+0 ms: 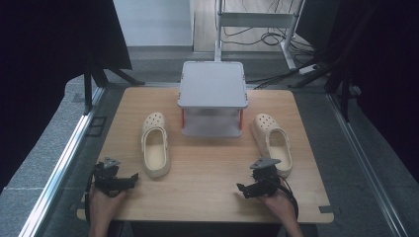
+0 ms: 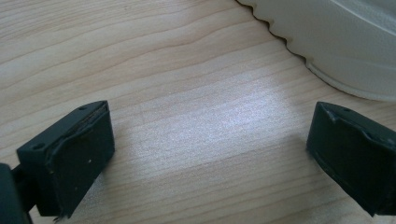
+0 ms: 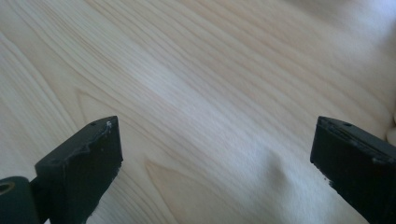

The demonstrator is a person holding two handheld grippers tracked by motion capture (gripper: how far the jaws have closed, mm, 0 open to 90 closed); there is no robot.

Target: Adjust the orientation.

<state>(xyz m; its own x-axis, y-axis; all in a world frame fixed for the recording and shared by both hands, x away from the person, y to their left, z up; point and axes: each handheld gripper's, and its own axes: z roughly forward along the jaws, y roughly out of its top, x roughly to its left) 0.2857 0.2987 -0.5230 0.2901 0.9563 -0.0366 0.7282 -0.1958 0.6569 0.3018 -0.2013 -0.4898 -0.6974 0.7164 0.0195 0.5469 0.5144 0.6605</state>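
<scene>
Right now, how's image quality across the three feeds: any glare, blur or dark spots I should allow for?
High view: sharp, evenly lit table, surroundings very dark. Left gripper view: a bright sheen on the wood between the open jaws; the clog's edge is slightly soft. Right gripper view: washed-out wood toward the upper right, a soft shadow near the right jaw.

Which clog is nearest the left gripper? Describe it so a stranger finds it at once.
Start at the grey two-tier shelf at the far middle of the wooden table. The left clog lies to its left, toe with holes pointing away. Unlike the right clog, it lies beside the left gripper.
</scene>
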